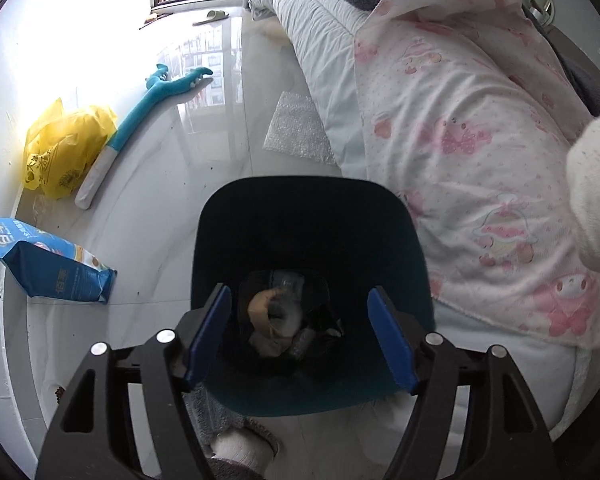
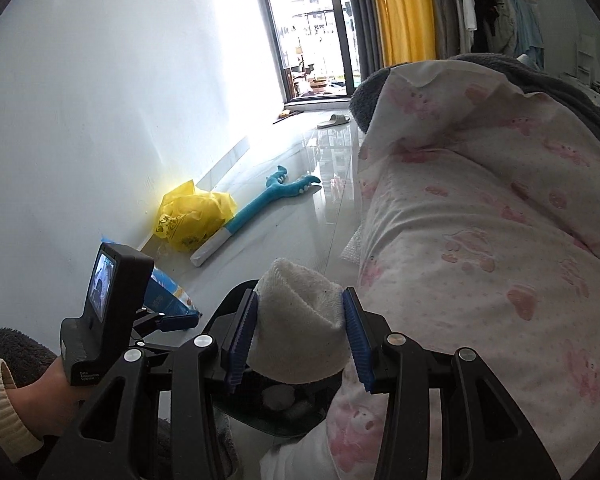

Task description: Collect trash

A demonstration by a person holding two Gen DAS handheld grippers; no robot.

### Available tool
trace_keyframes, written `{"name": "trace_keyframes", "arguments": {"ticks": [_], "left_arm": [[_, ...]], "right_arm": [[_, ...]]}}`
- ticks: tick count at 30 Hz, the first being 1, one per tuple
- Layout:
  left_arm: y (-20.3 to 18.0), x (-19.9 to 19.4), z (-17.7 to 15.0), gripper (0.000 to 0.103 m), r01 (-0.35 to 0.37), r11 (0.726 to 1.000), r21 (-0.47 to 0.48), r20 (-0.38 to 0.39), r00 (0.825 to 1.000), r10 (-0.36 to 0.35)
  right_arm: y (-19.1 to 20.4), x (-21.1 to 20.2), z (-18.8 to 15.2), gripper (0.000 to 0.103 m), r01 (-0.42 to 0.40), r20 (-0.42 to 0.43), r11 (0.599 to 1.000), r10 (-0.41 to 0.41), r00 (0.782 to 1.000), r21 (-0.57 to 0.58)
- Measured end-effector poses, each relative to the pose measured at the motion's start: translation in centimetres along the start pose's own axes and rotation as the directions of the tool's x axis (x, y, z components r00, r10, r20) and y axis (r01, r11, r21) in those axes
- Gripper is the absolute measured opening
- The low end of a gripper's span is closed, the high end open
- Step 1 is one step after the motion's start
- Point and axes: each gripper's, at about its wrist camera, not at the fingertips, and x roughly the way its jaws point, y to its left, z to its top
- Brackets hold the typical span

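A dark bin (image 1: 284,220) stands on the floor beside the bed, with crumpled trash (image 1: 272,312) at its bottom. My left gripper (image 1: 302,334) hangs over the bin's mouth, open, its blue pads (image 1: 210,332) wide apart with nothing between them. In the right wrist view my right gripper (image 2: 300,332) is shut on a white sock (image 2: 296,320), held just above the bin (image 2: 236,300). The same sock (image 1: 596,192) shows at the right edge of the left wrist view. A hand (image 2: 40,396) holds the left gripper at lower left.
A bed with a pink-patterned quilt (image 1: 460,140) borders the bin on the right. A yellow plastic bag (image 1: 64,148), a blue plush toy (image 1: 140,120) and a blue snack bag (image 1: 48,260) lie by the wall. Bubble wrap (image 1: 296,128) lies beside the bed.
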Motion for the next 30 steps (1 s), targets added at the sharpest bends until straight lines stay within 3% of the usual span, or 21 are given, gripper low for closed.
{"name": "trace_keyframes", "arguments": {"ticks": [4, 8, 15, 18, 22, 28, 30], "left_arm": [[1.5, -0.9, -0.5, 0.081, -0.015, 1.000, -0.003, 0.013, 1.000, 0.015], [3.0, -2.9, -0.4, 0.084, -0.020, 1.000, -0.019, 0.088, 0.996, 0.022], [3.2, -6.2, -0.9, 0.089, -0.057, 0.997, 0.058, 0.210, 0.977, 0.044], [3.6, -7.8, -1.0, 0.094, -0.069, 0.996, 0.058, 0.272, 0.961, 0.050], [4.5, -9.3, -0.9, 0.094, -0.057, 0.998, 0.031, 0.320, 0.946, 0.044], [4.4, -12.3, -0.9, 0.094, -0.074, 0.997, 0.038, 0.410, 0.911, 0.052], [4.0, -13.4, -0.7, 0.094, -0.077, 0.996, 0.050, 0.437, 0.898, 0.047]], "right_arm": [[1.1, 2.5, 0.0, 0.044, -0.011, -0.046, 1.000, 0.010, 0.999, -0.015], [1.9, 5.1, -0.1, 0.044, -0.014, -0.099, 1.000, 0.013, 0.995, -0.010], [2.8, 9.8, -0.8, 0.044, -0.014, -0.209, 1.000, 0.012, 0.978, -0.011], [3.1, 11.4, -1.4, 0.044, -0.002, -0.248, 1.000, 0.001, 0.969, -0.004], [3.5, 13.4, -1.8, 0.044, 0.015, -0.286, 1.000, -0.019, 0.958, -0.017], [3.5, 14.9, -2.6, 0.047, 0.057, -0.323, 0.998, -0.065, 0.944, -0.034], [3.4, 14.9, -2.7, 0.058, 0.063, -0.332, 0.997, -0.070, 0.941, -0.033]]}}
